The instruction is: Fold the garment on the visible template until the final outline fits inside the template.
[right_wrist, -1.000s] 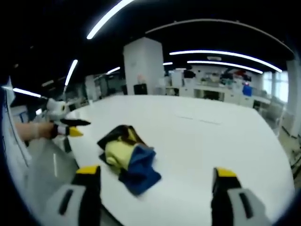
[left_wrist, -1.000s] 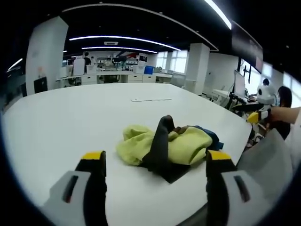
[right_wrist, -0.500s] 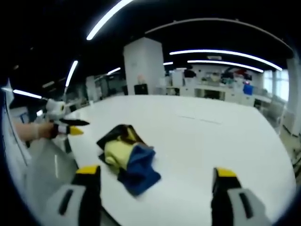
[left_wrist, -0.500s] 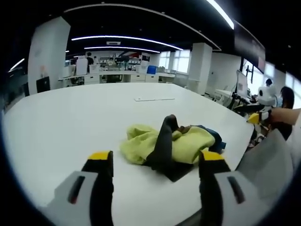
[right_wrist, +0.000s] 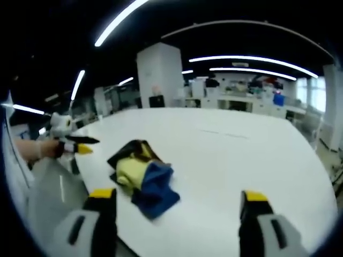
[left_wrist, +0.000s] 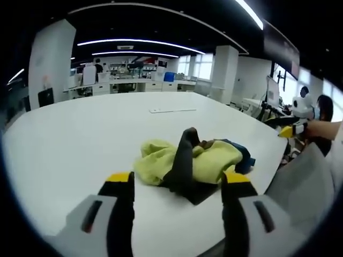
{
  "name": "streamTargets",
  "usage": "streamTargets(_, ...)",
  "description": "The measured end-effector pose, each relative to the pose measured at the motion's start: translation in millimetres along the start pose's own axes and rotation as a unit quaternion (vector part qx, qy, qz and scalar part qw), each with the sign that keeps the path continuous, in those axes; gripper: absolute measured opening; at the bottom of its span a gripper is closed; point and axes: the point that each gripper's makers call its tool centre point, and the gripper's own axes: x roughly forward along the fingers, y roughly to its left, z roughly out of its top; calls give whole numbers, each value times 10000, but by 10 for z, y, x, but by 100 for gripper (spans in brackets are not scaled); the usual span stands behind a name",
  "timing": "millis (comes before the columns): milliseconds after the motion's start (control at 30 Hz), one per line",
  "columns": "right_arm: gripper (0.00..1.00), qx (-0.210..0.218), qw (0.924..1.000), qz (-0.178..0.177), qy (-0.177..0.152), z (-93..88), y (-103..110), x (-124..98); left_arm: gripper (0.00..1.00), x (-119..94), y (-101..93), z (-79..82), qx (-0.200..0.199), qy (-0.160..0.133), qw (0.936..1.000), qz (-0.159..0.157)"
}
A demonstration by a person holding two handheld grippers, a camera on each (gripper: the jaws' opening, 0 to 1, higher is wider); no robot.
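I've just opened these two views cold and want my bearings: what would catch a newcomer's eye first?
A crumpled heap of yellow-green, black and blue fabric lies bunched near one edge of the big white table; in the right gripper view its blue part faces the camera. Yellow-tipped jaws stand apart at the bottom of each view, the left gripper close to the heap, the right gripper farther off, neither touching it.

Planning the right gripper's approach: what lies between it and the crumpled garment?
In the right gripper view, bare white table is all that separates the open right gripper from the garment, which lies ahead towards its left jaw.
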Motion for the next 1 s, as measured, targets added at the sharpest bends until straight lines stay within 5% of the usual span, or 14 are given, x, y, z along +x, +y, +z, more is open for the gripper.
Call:
streamTargets(500,92,-79,10000,-51,-22,27,50,-10,54,-26,-3,74,-106,-155,9998,-72)
streamTargets(1000,85,-207,9997,40,128,69,119,91,46,113,-43,105,-71,7,9993,-366)
